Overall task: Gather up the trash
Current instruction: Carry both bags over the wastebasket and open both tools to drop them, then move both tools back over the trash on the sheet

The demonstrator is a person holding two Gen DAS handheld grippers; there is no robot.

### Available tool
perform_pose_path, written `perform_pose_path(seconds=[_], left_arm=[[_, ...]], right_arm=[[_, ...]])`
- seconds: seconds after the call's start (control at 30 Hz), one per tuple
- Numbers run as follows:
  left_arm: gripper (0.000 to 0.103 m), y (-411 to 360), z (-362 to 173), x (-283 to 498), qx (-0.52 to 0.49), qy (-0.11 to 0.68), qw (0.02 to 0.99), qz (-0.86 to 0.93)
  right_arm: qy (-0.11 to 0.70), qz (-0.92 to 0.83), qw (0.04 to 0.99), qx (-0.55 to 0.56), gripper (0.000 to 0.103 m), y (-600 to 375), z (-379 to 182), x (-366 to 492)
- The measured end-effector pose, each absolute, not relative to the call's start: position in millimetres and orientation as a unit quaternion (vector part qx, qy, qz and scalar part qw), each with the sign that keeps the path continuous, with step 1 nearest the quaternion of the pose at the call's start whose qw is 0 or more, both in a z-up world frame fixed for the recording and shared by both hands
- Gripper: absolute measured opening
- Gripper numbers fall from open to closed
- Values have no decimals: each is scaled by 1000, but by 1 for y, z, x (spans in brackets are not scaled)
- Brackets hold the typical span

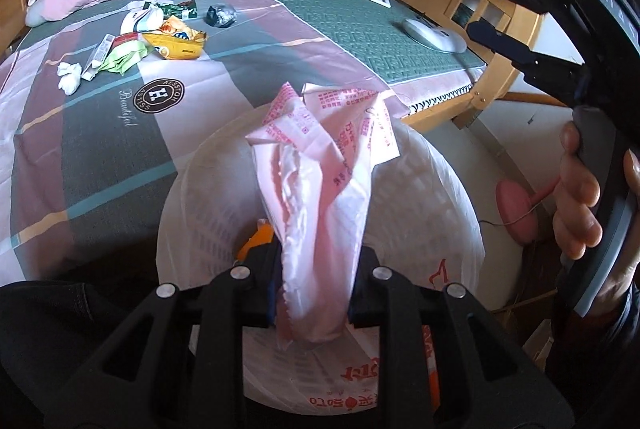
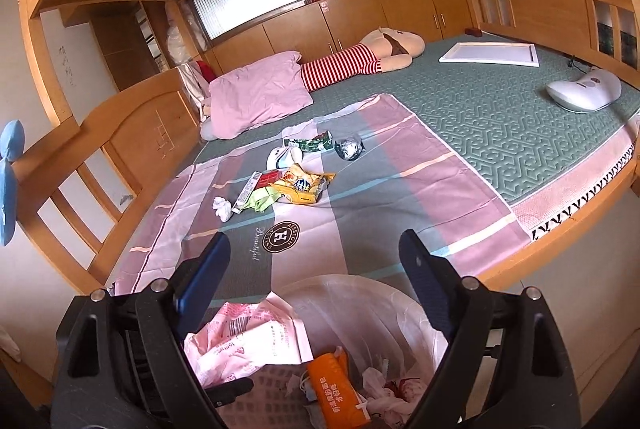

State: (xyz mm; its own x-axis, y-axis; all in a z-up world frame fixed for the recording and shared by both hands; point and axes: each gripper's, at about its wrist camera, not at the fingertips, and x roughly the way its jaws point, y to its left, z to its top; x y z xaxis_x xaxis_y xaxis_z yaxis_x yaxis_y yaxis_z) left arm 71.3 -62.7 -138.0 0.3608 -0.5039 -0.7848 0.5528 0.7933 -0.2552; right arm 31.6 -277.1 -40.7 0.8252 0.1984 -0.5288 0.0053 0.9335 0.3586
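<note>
My left gripper (image 1: 316, 289) is shut on a pink and white plastic wrapper (image 1: 324, 165) and holds it over the trash bin lined with a white bag (image 1: 448, 189). The same wrapper (image 2: 248, 337) shows at the bin's left rim (image 2: 400, 293) in the right wrist view. My right gripper (image 2: 316, 265) is open and empty above the bin; it also shows in the left wrist view (image 1: 480, 1). An orange packet (image 2: 336, 385) and crumpled tissues lie in the bin. On the bedsheet lie a yellow snack bag (image 2: 304, 185), a green wrapper (image 2: 262, 199), a white tissue (image 2: 222, 207) and a silver foil ball (image 2: 349, 147).
The bed has a wooden frame (image 2: 560, 225) with the bin right against its front edge. A pink pillow (image 2: 260, 93), a striped plush doll (image 2: 360, 61), a white board (image 2: 488, 53) and a white massager (image 2: 584, 91) lie further back. A pink object (image 1: 516, 209) lies on the floor.
</note>
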Motion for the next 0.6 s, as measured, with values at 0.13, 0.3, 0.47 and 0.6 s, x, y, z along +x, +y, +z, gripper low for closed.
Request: perform_pose_path(seconds=[0.13, 0.3, 0.47, 0.6], left_arm=[[36, -69, -140, 66, 31, 469, 822, -322], [58, -65, -136, 66, 23, 464, 826, -319], [60, -61, -137, 67, 14, 466, 829, -309], [60, -57, -137, 67, 9, 467, 831, -303]], right_arm=[[290, 51, 939, 177, 85, -277, -41, 31], [292, 51, 938, 180, 85, -278, -42, 32], [296, 52, 936, 183, 85, -277, -45, 34], [297, 53, 936, 183, 85, -276, -46, 35]])
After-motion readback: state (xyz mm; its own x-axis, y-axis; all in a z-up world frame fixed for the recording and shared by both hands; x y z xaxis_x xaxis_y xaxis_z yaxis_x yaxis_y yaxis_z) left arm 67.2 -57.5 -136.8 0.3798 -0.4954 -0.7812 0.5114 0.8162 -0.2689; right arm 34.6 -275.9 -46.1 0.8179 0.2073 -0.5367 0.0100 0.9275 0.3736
